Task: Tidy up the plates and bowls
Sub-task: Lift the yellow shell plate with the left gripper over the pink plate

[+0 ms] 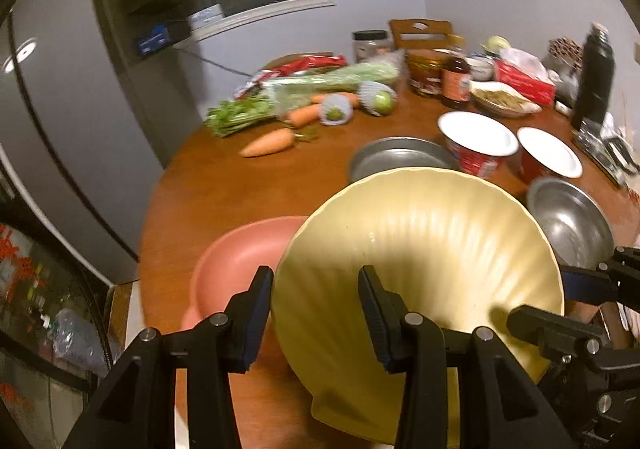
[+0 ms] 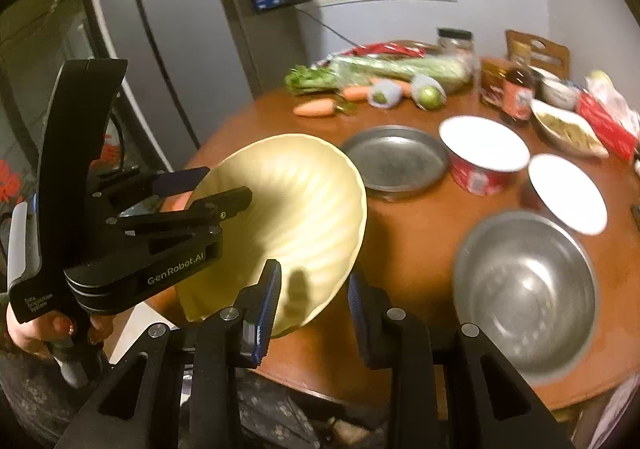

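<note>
So both tools are clamped on the yellow bowl point(image 1: 420, 249): left tool point(image 1: 316, 313) on its near-left rim, right tool point(image 2: 314, 309) on the opposite edge, holding it tilted up off the bench point(image 1: 224, 185). Under it sits a pink bowl point(image 1: 240, 261), a steel bowl point(image 2: 524, 289) just right. Further back, a metal plate point(image 2: 396, 159) and two red bowls point(image 2: 484, 153); carrots point(image 1: 268, 143) behind.

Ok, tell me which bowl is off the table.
The ribbed yellow bowl: both tongs grip its rim and it hangs tilted above the table, while the pink, steel and red ones sit flat.
</note>
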`<state>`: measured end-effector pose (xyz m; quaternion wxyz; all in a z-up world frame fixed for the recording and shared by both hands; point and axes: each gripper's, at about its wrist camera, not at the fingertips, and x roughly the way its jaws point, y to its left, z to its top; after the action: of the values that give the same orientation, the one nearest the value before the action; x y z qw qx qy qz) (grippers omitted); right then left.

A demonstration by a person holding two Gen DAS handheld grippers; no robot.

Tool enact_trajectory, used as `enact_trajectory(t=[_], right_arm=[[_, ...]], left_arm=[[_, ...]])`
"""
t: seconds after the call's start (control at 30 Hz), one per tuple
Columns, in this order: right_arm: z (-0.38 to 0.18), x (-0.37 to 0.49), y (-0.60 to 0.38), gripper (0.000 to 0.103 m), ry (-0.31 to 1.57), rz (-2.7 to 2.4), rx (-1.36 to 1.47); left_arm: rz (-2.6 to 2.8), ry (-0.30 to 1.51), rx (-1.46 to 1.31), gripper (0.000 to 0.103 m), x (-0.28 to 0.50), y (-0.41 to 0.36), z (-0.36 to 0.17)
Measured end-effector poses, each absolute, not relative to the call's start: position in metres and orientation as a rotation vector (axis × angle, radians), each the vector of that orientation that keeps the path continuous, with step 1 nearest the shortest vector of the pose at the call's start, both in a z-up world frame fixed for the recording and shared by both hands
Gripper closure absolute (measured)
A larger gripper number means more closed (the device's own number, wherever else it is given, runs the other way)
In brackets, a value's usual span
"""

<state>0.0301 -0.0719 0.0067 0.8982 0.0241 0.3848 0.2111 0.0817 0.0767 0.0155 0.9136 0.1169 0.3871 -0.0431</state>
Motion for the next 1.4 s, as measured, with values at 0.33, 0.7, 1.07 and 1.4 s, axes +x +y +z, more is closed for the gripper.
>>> enact_trajectory(t=[0.33, 0.7, 1.07, 1.4], right_arm=[[0.035, 0.069, -0.022, 0.068, 0.748, 0.531, -0.026], [0.012, 0.113, 0.011, 0.068, 0.809, 0.558, -0.088], [-0.024, 0.136, 0.024, 0.068, 0.880, 0.582, -0.105], [-0.033, 0.144, 0.028, 0.068, 0.884, 0.565, -0.132]], left_arm=[[0.021, 0.766, 0.203, 0.059, 0.096, 0.128, 0.040], [0.060, 0.854, 0.179, 0.059, 0.124, 0.148, 0.009], [0.092, 0.914, 0.191, 0.059, 0.132, 0.155, -0.021], [0.092, 0.923, 0.191, 0.059, 0.136, 0.155, -0.027]])
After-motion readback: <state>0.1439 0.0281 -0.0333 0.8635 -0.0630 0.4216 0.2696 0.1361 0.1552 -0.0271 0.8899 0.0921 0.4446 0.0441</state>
